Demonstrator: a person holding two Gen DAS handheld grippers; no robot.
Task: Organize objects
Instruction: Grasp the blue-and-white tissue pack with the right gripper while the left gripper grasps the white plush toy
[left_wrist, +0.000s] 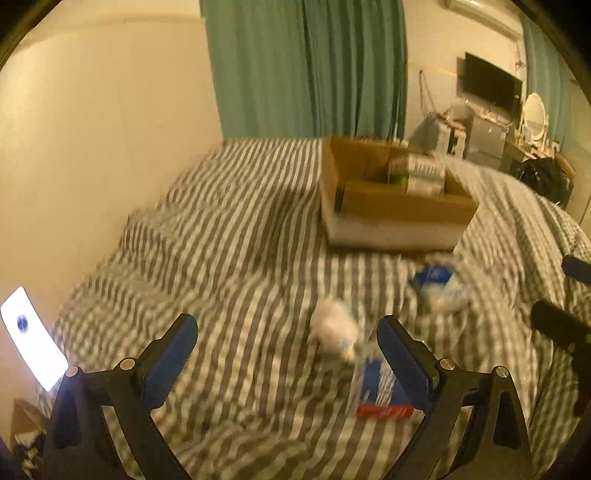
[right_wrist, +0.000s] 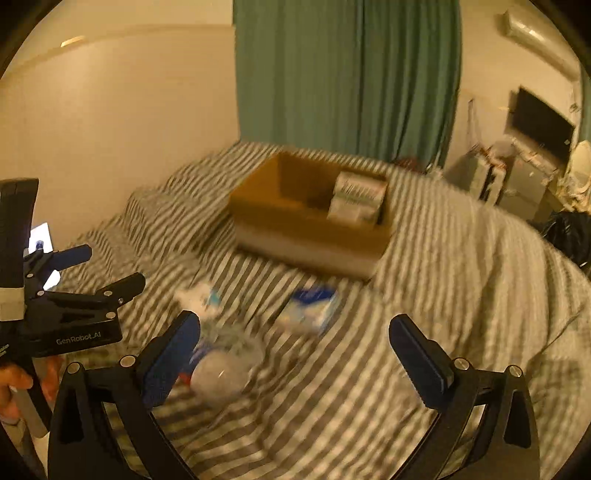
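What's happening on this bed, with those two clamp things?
A person is tidying loose items into a cardboard box on the striped bed. Both hand-held grippers, left and right, are open and empty above the cover. One pack already sits in the box; a blue-and-white packet, a white item and a blue-and-red package lie outside it.

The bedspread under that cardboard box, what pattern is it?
The bedspread has grey and white stripes, clearest in the left wrist view.
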